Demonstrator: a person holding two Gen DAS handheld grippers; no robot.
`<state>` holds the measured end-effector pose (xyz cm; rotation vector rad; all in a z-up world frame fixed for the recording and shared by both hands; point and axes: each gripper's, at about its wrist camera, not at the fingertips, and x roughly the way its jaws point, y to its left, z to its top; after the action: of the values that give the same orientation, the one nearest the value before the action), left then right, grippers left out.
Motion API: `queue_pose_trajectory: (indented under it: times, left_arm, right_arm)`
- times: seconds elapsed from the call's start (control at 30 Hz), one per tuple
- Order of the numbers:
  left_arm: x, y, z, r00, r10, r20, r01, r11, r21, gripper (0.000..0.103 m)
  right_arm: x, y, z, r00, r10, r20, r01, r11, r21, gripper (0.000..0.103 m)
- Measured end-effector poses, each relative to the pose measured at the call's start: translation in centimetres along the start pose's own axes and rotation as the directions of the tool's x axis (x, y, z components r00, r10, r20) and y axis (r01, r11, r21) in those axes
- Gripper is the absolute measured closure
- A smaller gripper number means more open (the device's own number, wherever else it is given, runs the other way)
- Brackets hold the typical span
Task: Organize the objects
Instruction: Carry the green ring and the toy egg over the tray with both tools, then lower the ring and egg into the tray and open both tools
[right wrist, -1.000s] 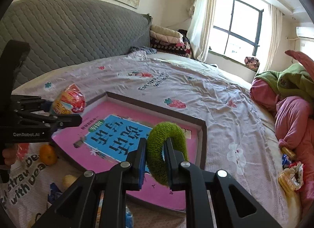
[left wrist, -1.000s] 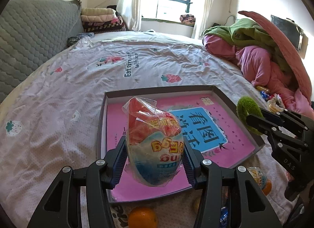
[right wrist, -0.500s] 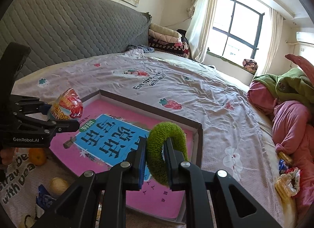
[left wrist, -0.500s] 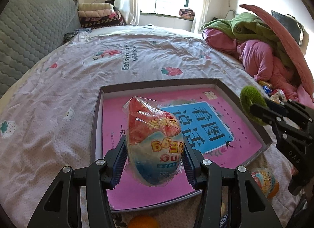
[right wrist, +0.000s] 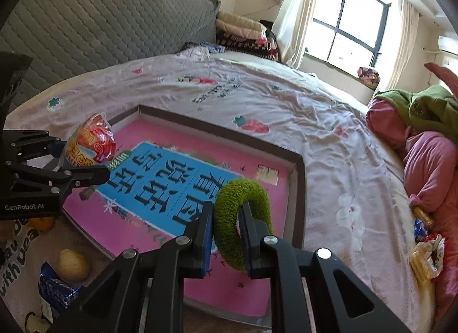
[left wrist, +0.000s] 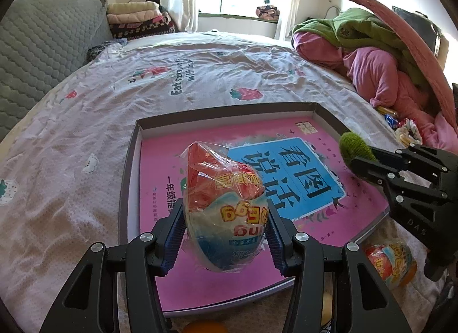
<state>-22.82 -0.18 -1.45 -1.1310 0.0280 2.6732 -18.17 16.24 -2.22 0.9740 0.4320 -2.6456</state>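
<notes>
We hold a wrapped toy egg (left wrist: 226, 212) clenched in our left claw (left wrist: 226, 232) above the pink-lined box (left wrist: 130, 161) on the bed (left wrist: 86, 109); our right claw (right wrist: 226, 232) grips a green fuzzy ring (right wrist: 243, 192) over the box's far corner.

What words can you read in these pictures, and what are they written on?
"GenRobot.AI": on the left gripper
"DAS": on the right gripper
"看图说话": blue panel of the pink book
"一年级": same book; the rest too small
Snack egg: upside-down yellow letters, unreadable
"with": bedsheet; other print unclear
</notes>
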Motion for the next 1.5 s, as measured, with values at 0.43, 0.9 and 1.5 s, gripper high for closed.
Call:
queue_pose_trajectory:
  times: [0.43,0.9,1.5]
  left_arm:
    - [1.7,-0.5,-0.5,0.999,-0.015,-0.05,0.016,1.0,0.021,0.049]
    - [2.6,0.1,-0.8,0.997,0.006,-0.078,-0.004,1.0,0.015,0.049]
    - [2.9,0.8,-0.5,0.993,-0.029,-0.114,0.026,0.999,-0.032,0.043]
  right_arm:
    - [2.6,-0.5,-1.4,0.985,0.119,-0.122,-0.108,0.99,0.094,0.085]
    - [3.0,-0.8,-1.7,0.975,0.175,-0.134,-0.154,0.976,0.151,0.084]
    - [1.7,-1.5,-1.1,0.976,0.202,-0.081,-0.184,0.965,0.184,0.059]
